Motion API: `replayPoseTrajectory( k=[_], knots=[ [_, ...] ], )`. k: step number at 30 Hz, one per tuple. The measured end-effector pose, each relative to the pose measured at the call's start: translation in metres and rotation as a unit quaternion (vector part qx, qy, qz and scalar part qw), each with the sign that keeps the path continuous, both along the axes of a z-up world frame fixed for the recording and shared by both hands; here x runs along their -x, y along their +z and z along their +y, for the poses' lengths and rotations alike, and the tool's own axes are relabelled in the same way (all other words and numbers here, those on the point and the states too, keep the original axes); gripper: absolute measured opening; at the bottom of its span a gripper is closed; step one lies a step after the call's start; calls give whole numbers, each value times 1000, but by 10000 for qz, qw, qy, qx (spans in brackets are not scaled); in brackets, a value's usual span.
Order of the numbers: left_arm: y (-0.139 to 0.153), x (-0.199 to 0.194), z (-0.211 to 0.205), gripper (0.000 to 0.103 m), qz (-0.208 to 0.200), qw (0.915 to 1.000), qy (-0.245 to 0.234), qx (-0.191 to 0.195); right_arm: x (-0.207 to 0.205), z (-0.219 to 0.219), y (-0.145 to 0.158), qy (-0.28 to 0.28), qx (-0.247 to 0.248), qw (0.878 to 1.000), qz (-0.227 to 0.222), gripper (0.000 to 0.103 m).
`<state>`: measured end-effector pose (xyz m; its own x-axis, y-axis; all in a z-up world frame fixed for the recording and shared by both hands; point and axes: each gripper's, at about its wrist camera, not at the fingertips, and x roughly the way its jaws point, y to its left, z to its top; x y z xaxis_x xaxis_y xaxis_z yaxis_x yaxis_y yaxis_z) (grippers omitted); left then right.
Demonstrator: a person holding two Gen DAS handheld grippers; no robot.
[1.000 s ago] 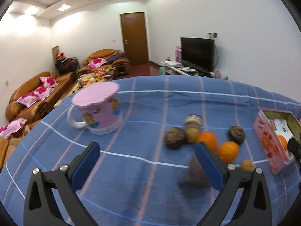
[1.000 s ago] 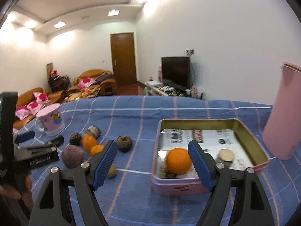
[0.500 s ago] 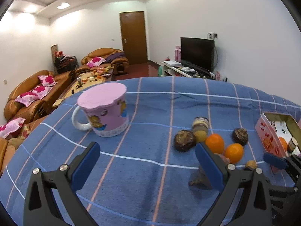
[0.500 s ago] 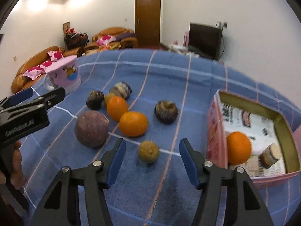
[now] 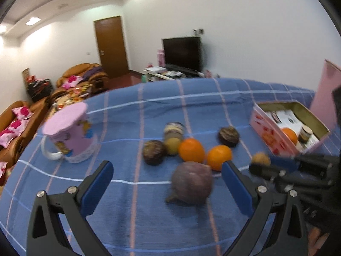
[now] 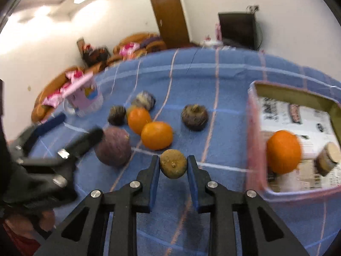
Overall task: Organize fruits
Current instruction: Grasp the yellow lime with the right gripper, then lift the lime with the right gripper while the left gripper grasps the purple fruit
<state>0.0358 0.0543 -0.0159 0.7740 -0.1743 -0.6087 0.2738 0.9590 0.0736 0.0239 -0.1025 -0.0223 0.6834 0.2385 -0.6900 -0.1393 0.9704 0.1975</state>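
Note:
My right gripper [image 6: 173, 166] is shut on a small brownish-yellow fruit [image 6: 173, 166] low over the blue checked cloth; the fruit also shows in the left wrist view [image 5: 260, 159]. My left gripper [image 5: 168, 176] is open, with a large purple fruit [image 5: 191, 183] between its fingers, untouched. Two oranges [image 6: 156, 135] [image 6: 138, 120] and several dark round fruits [image 6: 195, 117] lie in a cluster. A pink tin box [image 6: 253, 140] on the right holds an orange [image 6: 283, 151] and a small jar [image 6: 328, 157].
A pink lidded mug [image 5: 70, 132] stands on the left of the cloth. A tall pink container [image 5: 324, 93] stands behind the box. Sofas, a door and a TV are beyond the table.
My right gripper has moved forward and closed on the small brownish-yellow fruit. My left gripper has shifted right so the purple fruit now lies between its fingers.

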Motion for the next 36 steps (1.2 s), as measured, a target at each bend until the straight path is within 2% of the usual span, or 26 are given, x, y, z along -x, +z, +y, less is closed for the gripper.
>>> replayPoseTrajectory(
  k=[3, 6, 9, 11, 13, 18, 21, 26, 31, 36],
  knots=[
    [-7, -6, -9, 102, 153, 9997, -69, -150, 13, -3, 13, -207, 256, 9985, -432, 27],
    [-16, -17, -17, 91, 487, 9983, -56, -301, 21, -8, 24, -324, 217, 9964, -755, 27],
    [-24, -25, -17, 72, 790, 9965, -46, -267, 27, -9, 30, -363, 272, 9945, -949, 27],
    [-28, -28, -13, 53, 1028, 9945, -205, 65, 29, -10, 33, -369, 310, 9937, -1010, 28],
    [-28, -27, -12, 53, 1063, 9939, -221, 184, 29, -10, 32, -348, 289, 9940, -999, 28],
    [-24, -24, 2, 52, 897, 9952, 256, 290, 27, -7, 30, -391, 315, 9933, -1040, 28],
    [-20, -17, 13, 52, 611, 9950, 688, 381, 31, -7, 32, -478, 409, 9908, -1198, 28],
    [-8, -2, 20, 52, 41, 9911, 1296, 286, 39, -2, 37, -639, 766, 9826, -1566, 27],
    [-1, 12, 12, 52, -287, 9878, 1513, 213, 43, 1, 42, -683, 1001, 9766, -1779, 28],
    [2, 12, 7, 52, -351, 9872, 1530, 282, 46, 2, 41, -629, 1069, 9758, -1800, 28]
  ],
)
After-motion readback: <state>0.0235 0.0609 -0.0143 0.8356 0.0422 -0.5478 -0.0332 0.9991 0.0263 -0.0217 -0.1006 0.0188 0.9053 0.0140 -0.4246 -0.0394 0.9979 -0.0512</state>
